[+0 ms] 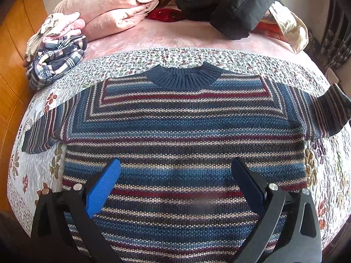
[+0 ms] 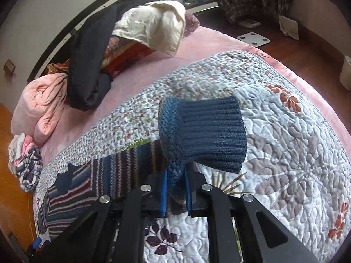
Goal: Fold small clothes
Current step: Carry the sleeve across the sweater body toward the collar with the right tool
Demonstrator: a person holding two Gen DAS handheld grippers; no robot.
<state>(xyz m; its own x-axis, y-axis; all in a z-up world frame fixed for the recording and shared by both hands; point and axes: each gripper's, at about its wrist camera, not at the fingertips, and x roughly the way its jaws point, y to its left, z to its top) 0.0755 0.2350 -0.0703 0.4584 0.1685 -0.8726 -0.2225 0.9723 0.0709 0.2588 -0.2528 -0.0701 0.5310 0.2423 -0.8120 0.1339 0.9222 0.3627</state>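
Striped sweater [image 1: 184, 131] lies flat — right gripper [image 2: 176, 188] fingers pinch its ribbed cuff [image 2: 210, 131]; left gripper [image 1: 175, 175] fingers spread wide.

My left wrist camera sits close above the striped sweater [image 1: 184, 135], looking forward along the bed toward its head. My right wrist camera looks from the sweater's right side across the floral quilt [image 2: 285, 131], with the sleeve cuff [image 2: 208, 131] very near. Both views share the sweater, quilt and pink folded blanket [image 1: 114, 6].
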